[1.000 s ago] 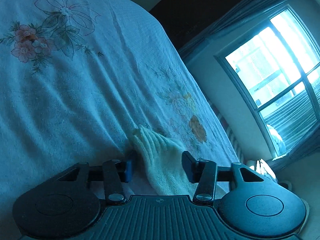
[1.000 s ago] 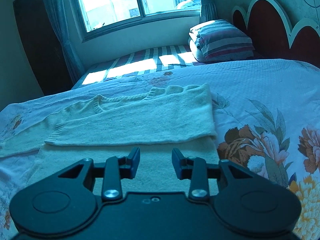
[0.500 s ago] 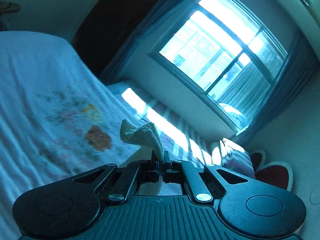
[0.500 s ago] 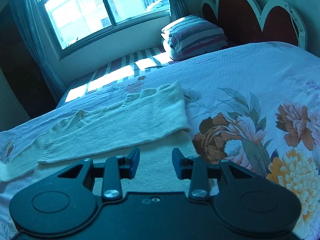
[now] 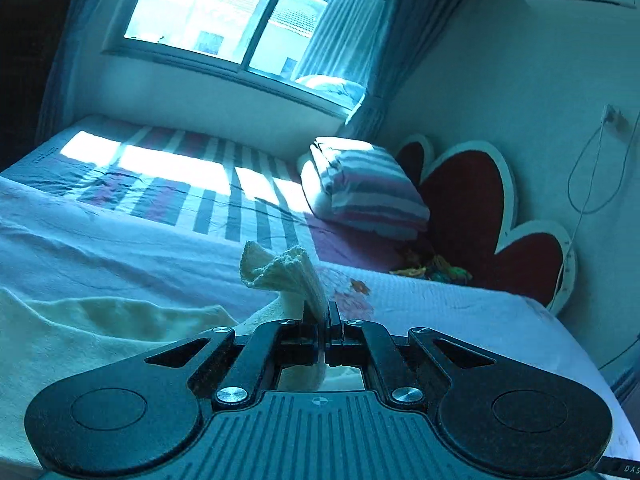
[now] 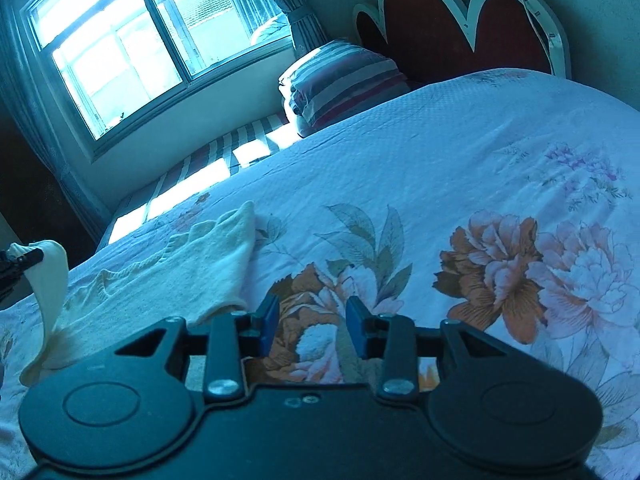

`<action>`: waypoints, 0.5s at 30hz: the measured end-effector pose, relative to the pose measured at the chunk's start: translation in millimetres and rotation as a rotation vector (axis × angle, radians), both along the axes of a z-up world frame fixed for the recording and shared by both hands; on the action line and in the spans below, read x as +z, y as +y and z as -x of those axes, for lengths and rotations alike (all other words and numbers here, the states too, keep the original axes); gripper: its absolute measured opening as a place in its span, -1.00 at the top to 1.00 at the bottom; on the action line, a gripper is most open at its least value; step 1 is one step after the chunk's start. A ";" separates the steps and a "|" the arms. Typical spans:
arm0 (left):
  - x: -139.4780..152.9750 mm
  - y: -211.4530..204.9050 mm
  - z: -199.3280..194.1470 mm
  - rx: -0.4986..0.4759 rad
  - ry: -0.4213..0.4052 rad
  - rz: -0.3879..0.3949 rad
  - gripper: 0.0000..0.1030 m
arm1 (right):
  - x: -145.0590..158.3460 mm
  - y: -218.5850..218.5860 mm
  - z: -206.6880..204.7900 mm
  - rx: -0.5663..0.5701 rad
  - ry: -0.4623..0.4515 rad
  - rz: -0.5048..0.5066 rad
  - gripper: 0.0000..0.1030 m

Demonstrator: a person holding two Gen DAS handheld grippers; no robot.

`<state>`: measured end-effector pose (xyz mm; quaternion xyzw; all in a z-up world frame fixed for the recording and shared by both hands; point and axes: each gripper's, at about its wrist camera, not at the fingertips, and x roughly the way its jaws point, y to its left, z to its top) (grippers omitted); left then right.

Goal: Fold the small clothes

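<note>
A cream knitted sweater [image 6: 168,276] lies spread on the floral bedspread [image 6: 440,184]. My left gripper [image 5: 325,316] is shut on the ribbed cuff of its sleeve [image 5: 284,272], which sticks up bunched above the closed pads; the sleeve hangs down from there to the sweater's body [image 5: 80,340]. In the right wrist view that lifted sleeve [image 6: 52,280] shows at the far left, with the left gripper [image 6: 20,260] clamped on its end. My right gripper [image 6: 312,316] stands open just above the bedspread, right of the sweater's hem, with nothing between its blue pads.
A striped pillow [image 5: 364,188] and a red scalloped headboard [image 5: 480,208] stand at the bed's head. A striped sheet [image 5: 180,184] lies under the window [image 5: 240,12]. A cable [image 5: 592,168] hangs on the right wall. Flowered bedspread stretches to the right of the sweater.
My left gripper closed on the sleeve cuff, lifted it off the bed and swung across toward the headboard side. My right gripper slid right, off the sweater and over the flower print.
</note>
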<state>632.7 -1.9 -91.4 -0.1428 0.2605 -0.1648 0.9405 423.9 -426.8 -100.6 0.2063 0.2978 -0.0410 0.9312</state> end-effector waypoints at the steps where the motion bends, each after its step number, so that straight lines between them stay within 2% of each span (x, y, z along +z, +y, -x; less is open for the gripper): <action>1: -4.0 -20.1 -1.2 -0.018 0.007 -0.025 0.96 | -2.2 -8.3 0.7 -0.001 0.002 -0.007 0.27; 4: -13.1 -72.6 1.5 -0.081 0.009 -0.102 0.96 | -10.0 -31.1 3.4 -0.001 0.013 -0.016 0.27; 8: -26.0 -117.6 11.0 -0.141 0.021 -0.181 0.96 | -20.0 -57.0 9.2 -0.013 0.026 -0.033 0.27; 13: -35.9 -144.9 16.9 -0.183 0.030 -0.231 0.96 | -29.2 -81.2 18.4 -0.039 0.041 -0.047 0.26; 15: -40.8 -156.9 18.2 -0.221 0.036 -0.275 0.96 | -31.2 -87.0 20.7 -0.048 0.046 -0.051 0.26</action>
